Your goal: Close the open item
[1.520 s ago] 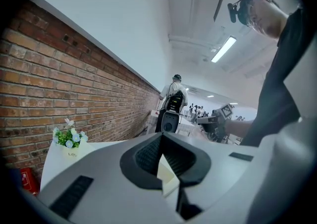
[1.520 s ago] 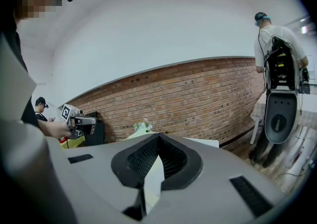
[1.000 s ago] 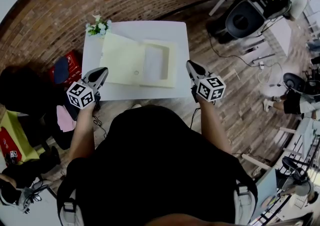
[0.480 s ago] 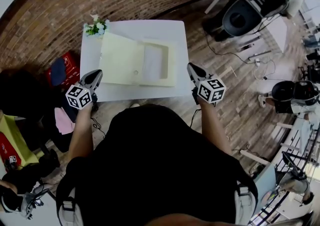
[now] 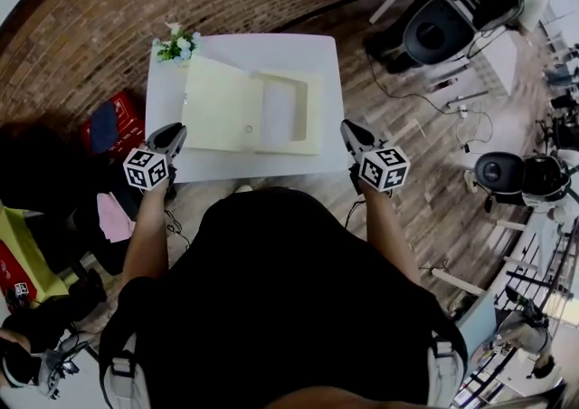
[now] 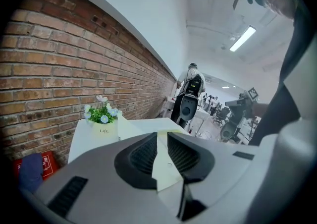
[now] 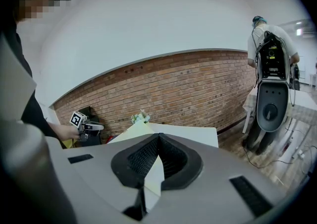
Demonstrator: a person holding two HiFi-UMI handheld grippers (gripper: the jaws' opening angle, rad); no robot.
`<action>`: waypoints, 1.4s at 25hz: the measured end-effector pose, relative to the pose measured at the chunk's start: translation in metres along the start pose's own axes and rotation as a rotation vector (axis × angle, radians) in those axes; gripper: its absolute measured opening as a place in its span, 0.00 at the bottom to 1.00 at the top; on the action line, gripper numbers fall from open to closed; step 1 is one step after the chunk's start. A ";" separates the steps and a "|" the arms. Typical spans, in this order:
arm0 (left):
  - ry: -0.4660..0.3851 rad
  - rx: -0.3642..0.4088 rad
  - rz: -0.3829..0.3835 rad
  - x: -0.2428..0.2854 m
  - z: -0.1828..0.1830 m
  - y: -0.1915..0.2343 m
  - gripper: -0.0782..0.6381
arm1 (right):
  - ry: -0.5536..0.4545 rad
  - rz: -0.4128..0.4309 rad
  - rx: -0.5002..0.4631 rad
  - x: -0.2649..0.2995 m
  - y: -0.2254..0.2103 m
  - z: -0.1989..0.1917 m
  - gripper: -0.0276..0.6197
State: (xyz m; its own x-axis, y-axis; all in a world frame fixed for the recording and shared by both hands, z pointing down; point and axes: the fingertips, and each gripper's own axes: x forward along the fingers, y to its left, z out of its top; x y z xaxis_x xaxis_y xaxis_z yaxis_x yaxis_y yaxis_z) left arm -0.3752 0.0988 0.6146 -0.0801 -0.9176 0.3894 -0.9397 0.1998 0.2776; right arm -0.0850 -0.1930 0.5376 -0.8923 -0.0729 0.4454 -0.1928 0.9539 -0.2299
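Across the white worktop (image 5: 271, 47), head view: pale yellow box (image 5: 249, 118) lies open, lid swung out leftward; left tongs (image 5: 172, 133) and right tongs (image 5: 348, 129) hover at the near corners, clear of it. Left gripper view: jaws have just been easing apart, a narrow gap, nothing gripped. Right gripper view: jaws together, empty

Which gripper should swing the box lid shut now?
Left. The left gripper sits by the near left edge of the open lid, jaws just opening, nothing between them. The right gripper hangs off the table's right corner, beyond the box.
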 end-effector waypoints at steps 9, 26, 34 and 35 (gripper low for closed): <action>0.088 -0.018 0.024 0.006 -0.038 0.020 0.30 | 0.028 0.005 0.003 0.005 0.016 -0.013 0.07; 0.224 -0.095 0.017 0.020 -0.100 0.048 0.42 | 0.067 0.002 0.041 0.009 0.037 -0.039 0.07; 0.285 -0.108 0.034 0.028 -0.121 0.058 0.46 | 0.064 -0.028 0.064 -0.003 0.037 -0.049 0.07; 0.294 -0.112 0.039 0.029 -0.124 0.060 0.46 | 0.065 -0.031 0.068 -0.004 0.037 -0.052 0.07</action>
State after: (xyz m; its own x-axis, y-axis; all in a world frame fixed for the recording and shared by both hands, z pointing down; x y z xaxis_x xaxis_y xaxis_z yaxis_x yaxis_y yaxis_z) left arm -0.3929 0.1267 0.7520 0.0000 -0.7731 0.6343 -0.8942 0.2839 0.3460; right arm -0.0675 -0.1422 0.5718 -0.8577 -0.0813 0.5077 -0.2491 0.9295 -0.2720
